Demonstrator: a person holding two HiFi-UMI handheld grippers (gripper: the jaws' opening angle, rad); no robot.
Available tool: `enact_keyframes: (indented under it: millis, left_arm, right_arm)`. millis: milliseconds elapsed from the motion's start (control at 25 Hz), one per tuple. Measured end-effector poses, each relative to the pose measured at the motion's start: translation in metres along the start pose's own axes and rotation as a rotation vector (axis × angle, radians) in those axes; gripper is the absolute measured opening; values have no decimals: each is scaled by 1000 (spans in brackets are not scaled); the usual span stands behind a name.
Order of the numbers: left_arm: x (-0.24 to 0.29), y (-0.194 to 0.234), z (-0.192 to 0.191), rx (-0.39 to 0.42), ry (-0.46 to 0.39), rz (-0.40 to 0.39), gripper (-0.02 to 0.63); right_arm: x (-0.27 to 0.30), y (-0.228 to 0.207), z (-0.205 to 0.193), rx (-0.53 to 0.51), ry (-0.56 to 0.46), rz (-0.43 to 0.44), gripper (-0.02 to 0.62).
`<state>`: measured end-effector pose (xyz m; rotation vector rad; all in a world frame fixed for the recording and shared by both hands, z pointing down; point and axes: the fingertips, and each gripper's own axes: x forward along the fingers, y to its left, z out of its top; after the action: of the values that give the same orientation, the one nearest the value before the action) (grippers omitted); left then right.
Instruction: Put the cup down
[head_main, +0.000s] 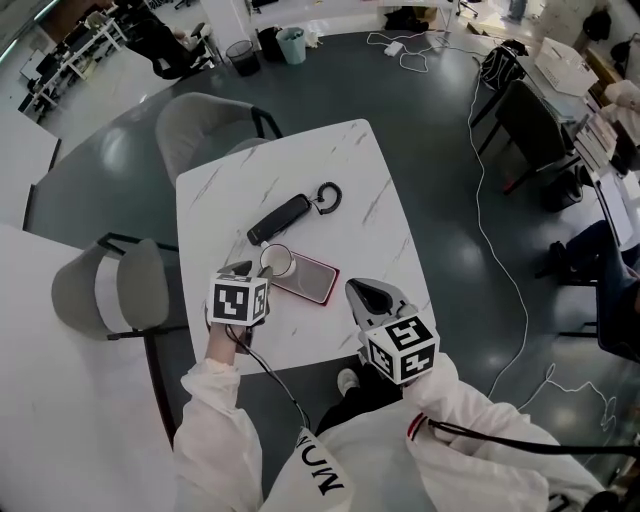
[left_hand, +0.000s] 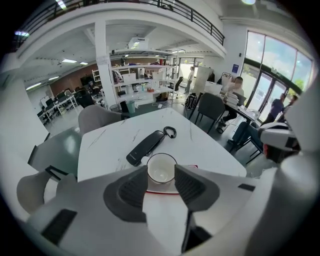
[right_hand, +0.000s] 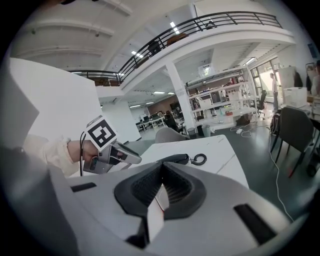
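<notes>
A white cup (head_main: 277, 261) (left_hand: 161, 167) stands upright and empty on a flat red-edged pad (head_main: 315, 282) (left_hand: 162, 189) near the middle of the white marble table (head_main: 350, 180). My left gripper (head_main: 263, 270) (left_hand: 161, 170) is open, its two tips flanking the cup's near side at table height. My right gripper (head_main: 368, 292) (right_hand: 161, 165) hovers over the table's front right edge, shut with nothing in it. In the right gripper view the left gripper (right_hand: 136, 160) shows from the side, but the cup is hidden there.
A black handset with a ring-shaped loop (head_main: 282, 217) (left_hand: 146, 147) (right_hand: 176, 158) lies just beyond the cup. Two grey chairs (head_main: 200, 125) (head_main: 110, 290) stand at the table's far left and left. A white cable (head_main: 480, 200) runs across the floor to the right.
</notes>
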<state>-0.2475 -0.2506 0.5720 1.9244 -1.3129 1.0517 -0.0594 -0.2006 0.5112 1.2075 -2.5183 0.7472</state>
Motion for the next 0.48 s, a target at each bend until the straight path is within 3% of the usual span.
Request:
enact_keyframes:
  millis: [480]
  left_arm:
    - [-87, -29, -57, -25, -138, 4, 170]
  right_arm:
    - [-58, 54, -8, -30, -64, -29, 5]
